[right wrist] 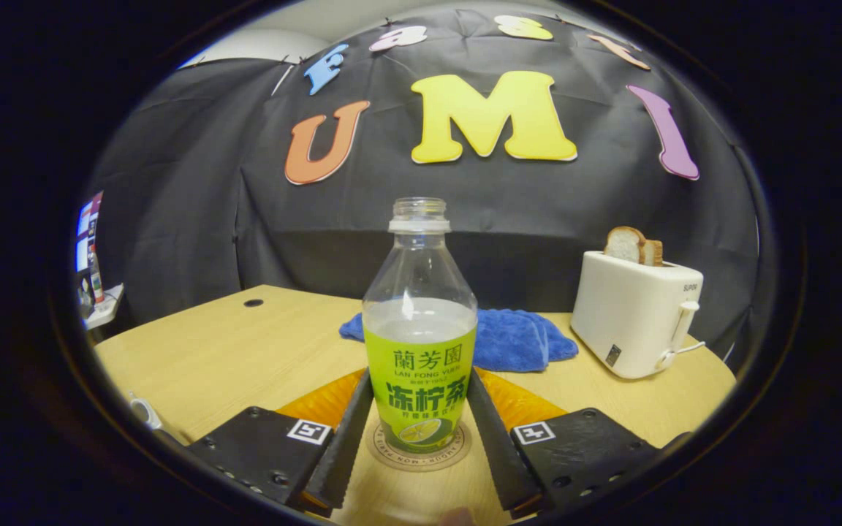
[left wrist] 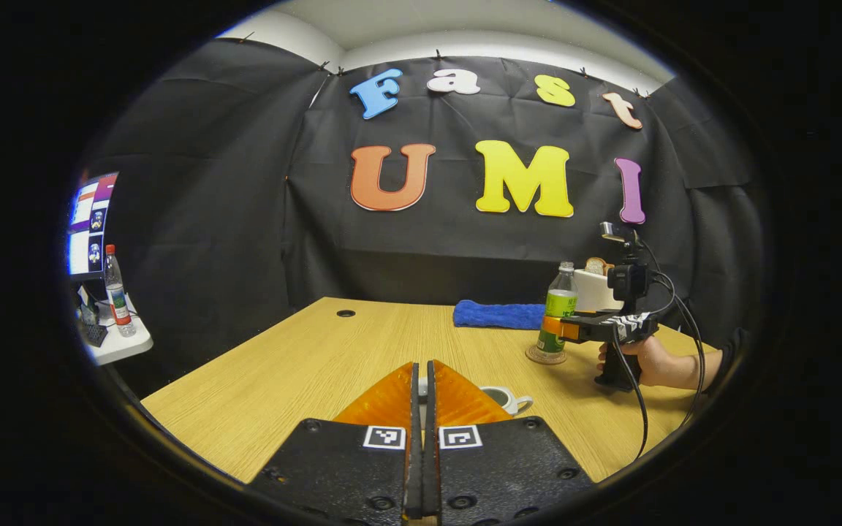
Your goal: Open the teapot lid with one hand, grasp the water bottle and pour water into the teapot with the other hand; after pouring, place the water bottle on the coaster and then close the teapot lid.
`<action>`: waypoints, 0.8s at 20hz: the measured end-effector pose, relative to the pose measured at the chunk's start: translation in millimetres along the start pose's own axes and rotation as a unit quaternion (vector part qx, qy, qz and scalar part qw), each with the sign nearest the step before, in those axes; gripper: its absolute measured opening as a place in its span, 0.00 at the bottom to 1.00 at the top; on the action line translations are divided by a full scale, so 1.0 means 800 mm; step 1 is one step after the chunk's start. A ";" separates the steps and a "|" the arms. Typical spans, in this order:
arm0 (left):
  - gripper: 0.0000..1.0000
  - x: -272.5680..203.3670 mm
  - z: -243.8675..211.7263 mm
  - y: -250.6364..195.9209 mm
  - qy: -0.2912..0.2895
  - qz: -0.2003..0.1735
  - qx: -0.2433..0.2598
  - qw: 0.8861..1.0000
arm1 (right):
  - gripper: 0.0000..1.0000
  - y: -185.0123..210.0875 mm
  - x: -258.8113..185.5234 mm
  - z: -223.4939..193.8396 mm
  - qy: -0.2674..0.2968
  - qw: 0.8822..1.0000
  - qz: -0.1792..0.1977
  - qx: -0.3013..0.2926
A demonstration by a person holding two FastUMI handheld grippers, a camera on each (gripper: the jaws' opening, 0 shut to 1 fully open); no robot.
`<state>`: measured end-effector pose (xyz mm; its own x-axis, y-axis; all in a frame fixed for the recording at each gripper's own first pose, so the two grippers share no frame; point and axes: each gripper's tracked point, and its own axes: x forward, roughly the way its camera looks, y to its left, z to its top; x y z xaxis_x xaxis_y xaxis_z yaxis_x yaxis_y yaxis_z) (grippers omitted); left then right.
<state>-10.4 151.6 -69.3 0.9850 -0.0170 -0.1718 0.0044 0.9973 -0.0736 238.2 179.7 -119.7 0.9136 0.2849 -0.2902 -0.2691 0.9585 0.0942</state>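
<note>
Water bottle [right wrist: 419, 343] stands upright and uncapped on the coaster [right wrist: 418, 451] on the tabletop [right wrist: 260, 343], between the spread fingers of the right gripper [right wrist: 418, 416], which flank it. Left gripper [left wrist: 422, 409] is pressed closed above a white teapot [left wrist: 505, 399].

White ceramic teapot [left wrist: 503, 399] mostly hidden behind left claw [left wrist: 422, 409]. Round cork coaster [right wrist: 418, 447] partly covered by clear green-labelled water bottle [right wrist: 419, 343]. Bottle's grip contact unclear.
</note>
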 end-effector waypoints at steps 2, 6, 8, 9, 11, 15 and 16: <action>0.02 0.001 0.000 0.000 0.001 0.000 0.000 1.000 | 0.87 0.002 -0.004 0.005 0.000 1.000 -0.001 -0.004; 0.03 0.001 0.002 -0.002 -0.001 0.000 0.004 1.000 | 0.96 -0.004 -0.032 0.018 -0.015 1.000 -0.004 0.007; 0.03 0.001 0.002 -0.007 -0.002 -0.003 0.006 1.000 | 0.96 -0.008 -0.064 0.027 -0.033 0.999 -0.006 0.005; 0.03 0.003 0.002 -0.010 -0.002 -0.004 0.008 1.000 | 0.96 -0.013 -0.081 0.032 -0.044 0.999 -0.009 -0.002; 0.03 0.005 0.001 -0.018 -0.001 -0.008 0.013 1.000 | 0.96 -0.023 -0.116 0.043 -0.064 0.998 -0.013 -0.002; 0.03 0.012 -0.006 -0.040 0.004 -0.023 0.022 0.999 | 0.96 -0.041 -0.192 0.057 -0.100 0.995 -0.021 -0.004; 0.03 0.013 -0.007 -0.046 0.006 -0.025 0.025 0.999 | 0.96 -0.047 -0.212 0.056 -0.108 0.994 -0.027 -0.010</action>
<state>-1.0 114.7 -74.0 0.9813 -0.0684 -0.1800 0.0635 0.9974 -0.0327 107.5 94.7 -31.2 0.9704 0.2265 -0.0834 -0.2216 0.9730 0.0640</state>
